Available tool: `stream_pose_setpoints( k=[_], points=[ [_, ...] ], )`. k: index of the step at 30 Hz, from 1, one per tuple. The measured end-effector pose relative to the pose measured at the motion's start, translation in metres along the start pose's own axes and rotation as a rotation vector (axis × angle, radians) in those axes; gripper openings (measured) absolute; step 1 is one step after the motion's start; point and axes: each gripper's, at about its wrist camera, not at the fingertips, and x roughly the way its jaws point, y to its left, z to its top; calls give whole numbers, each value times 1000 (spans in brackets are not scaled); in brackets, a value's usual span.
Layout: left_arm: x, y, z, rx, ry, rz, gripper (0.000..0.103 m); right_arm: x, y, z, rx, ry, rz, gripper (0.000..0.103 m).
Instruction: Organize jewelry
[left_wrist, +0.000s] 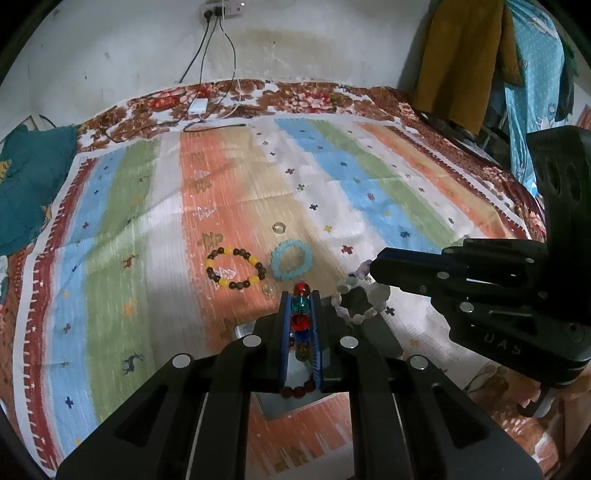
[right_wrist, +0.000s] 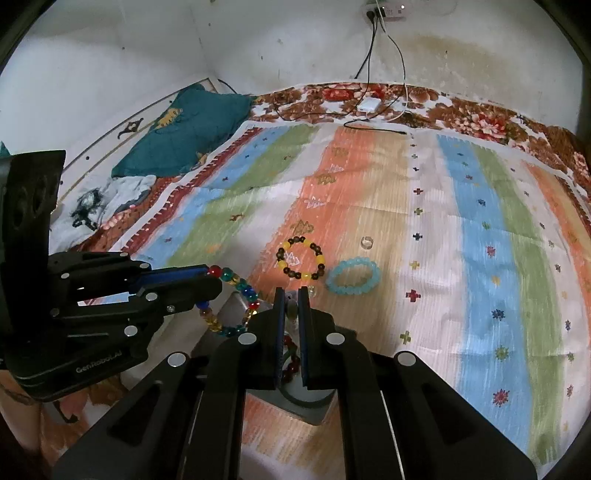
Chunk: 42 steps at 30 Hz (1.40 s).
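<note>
Your left gripper (left_wrist: 300, 295) has its fingers clamped on the multicolour glass-bead bracelet (left_wrist: 300, 314); red and teal beads sit between the blue pads, and in the right wrist view the loop (right_wrist: 236, 306) hangs off the left gripper's tip (right_wrist: 212, 275).

Your right gripper (right_wrist: 291, 299) has its fingers nearly closed. From its own camera only something pale shows in the narrow gap, but the left wrist view shows the pale stone bracelet (left_wrist: 360, 299) hanging from the right gripper's tip (left_wrist: 371, 269), so it is gripping that one.

Both held bracelets are above a grey box (right_wrist: 317, 404) on the striped mat (left_wrist: 332, 177). A dark red bead bracelet (right_wrist: 290, 365) lies inside the box.

On the mat, just beyond the box:
- yellow-and-brown bead bracelet (left_wrist: 235, 268)
- light blue bead bracelet (left_wrist: 291, 259), just beside it, not touching
- 1 clear ring (left_wrist: 279, 227) further back
- 1 small clear piece (left_wrist: 268, 290) near the left fingertips; too blurred to identify.

The mat lies on a bed with a floral sheet (left_wrist: 314, 98).
</note>
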Motion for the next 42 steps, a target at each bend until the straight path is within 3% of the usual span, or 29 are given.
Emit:
stream_pose_setpoints(
  k=[6, 8, 10, 11, 13, 15, 19, 28, 42],
  points=[
    [4, -1, -2, -5, 31, 1, 9, 5, 0, -4, 1, 27, 20, 8],
    [5, 1, -1, -8, 38, 24, 17, 7, -2, -4, 12, 36, 15, 10],
    [5, 6, 0, -25, 33, 48, 43, 7, -4, -3, 22, 35, -1, 37],
    [5, 9, 1, -33, 28, 61, 43, 7, -6, -3, 29, 32, -9, 53],
    [5, 16, 2, -52, 29, 77, 45, 8, -11, -2, 49, 30, -25, 53],
    [7, 23, 4, -78, 32, 85, 56, 11, -15, -2, 57, 39, -43, 55],
    [15, 39, 10, -116, 46, 113, 67, 17, -25, 2, 78, 52, -70, 61],
    [42, 65, 23, -179, 110, 112, 86, 35, -43, 15, 104, 83, -122, 72],
    [102, 95, 31, -253, 286, 33, 88, 82, -61, 27, 115, 209, -115, 76]
  ],
)
